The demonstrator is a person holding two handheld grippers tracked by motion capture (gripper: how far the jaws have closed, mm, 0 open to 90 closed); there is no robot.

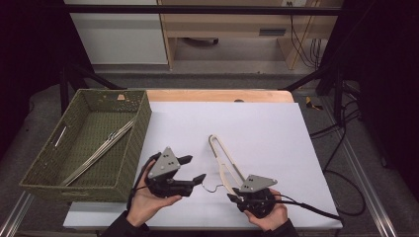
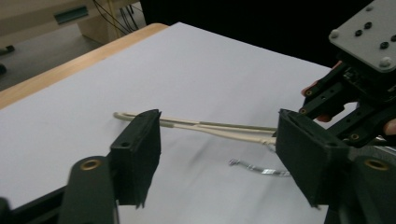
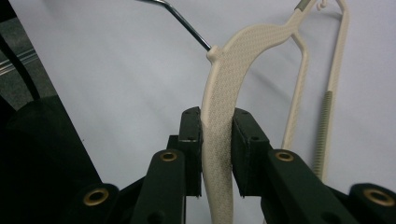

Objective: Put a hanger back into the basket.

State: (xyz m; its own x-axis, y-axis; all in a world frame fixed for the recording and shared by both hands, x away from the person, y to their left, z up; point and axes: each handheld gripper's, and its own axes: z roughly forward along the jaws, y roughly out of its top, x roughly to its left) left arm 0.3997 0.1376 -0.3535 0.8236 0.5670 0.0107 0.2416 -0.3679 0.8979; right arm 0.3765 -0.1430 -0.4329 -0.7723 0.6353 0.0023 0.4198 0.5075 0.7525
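White paper bears a textured beige hanger (image 3: 219, 116) clamped by right gripper (image 3: 217, 140) jaws; left gripper (image 2: 219, 154) jaws apart.

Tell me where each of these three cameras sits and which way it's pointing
High view: above the near table edge, looking forward and down; both hands, left gripper, right gripper.
Left gripper view: along its open jaws, across the white sheet.
Right gripper view: along jaws clamping the beige hanger.
Shared: the hanger, in all three.
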